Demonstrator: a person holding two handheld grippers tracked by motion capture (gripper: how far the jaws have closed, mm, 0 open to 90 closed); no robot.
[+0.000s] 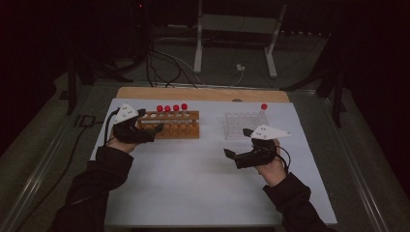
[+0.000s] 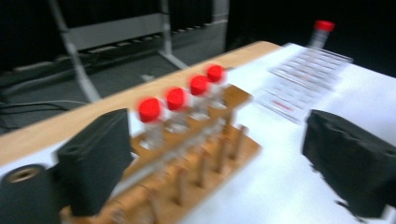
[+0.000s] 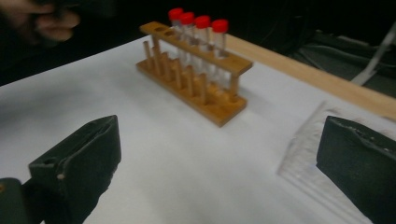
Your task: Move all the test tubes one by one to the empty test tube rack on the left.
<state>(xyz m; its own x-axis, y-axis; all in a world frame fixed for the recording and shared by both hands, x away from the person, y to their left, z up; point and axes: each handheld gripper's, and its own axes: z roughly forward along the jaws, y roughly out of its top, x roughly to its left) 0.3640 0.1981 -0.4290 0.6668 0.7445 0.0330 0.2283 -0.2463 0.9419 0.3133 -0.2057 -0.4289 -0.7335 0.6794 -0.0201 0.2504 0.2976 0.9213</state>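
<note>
Sleeves: two dark forearms come in at the bottom of the high view, one hand on each tool.
Left gripper (image 1: 151, 128): jaws wide apart with nothing between them, right at the near-left end of the wooden rack (image 1: 170, 124).
Right gripper (image 1: 233, 154): jaws spread and empty, low over the white sheet (image 1: 193, 179) in front of the clear rack (image 1: 240, 124).
Tubes: four red-capped tubes (image 1: 171, 108) stand upright in a row in the wooden rack's back holes — one more red-capped tube (image 1: 263, 107) stands at the far right corner of the clear rack.
Desk: white sheet over a wooden top, both racks on its far half, well apart.
Step in hand: likely a tube transfer between the racks, the left tool lining up on the nearest tube.
Doing it well: centre the open jaws on the glass just below the cap, close gently, then lift straight up — a tilt could drag the rack or knock the neighbouring tube.
Right side: keep it clear of the clear rack until needed.
</note>
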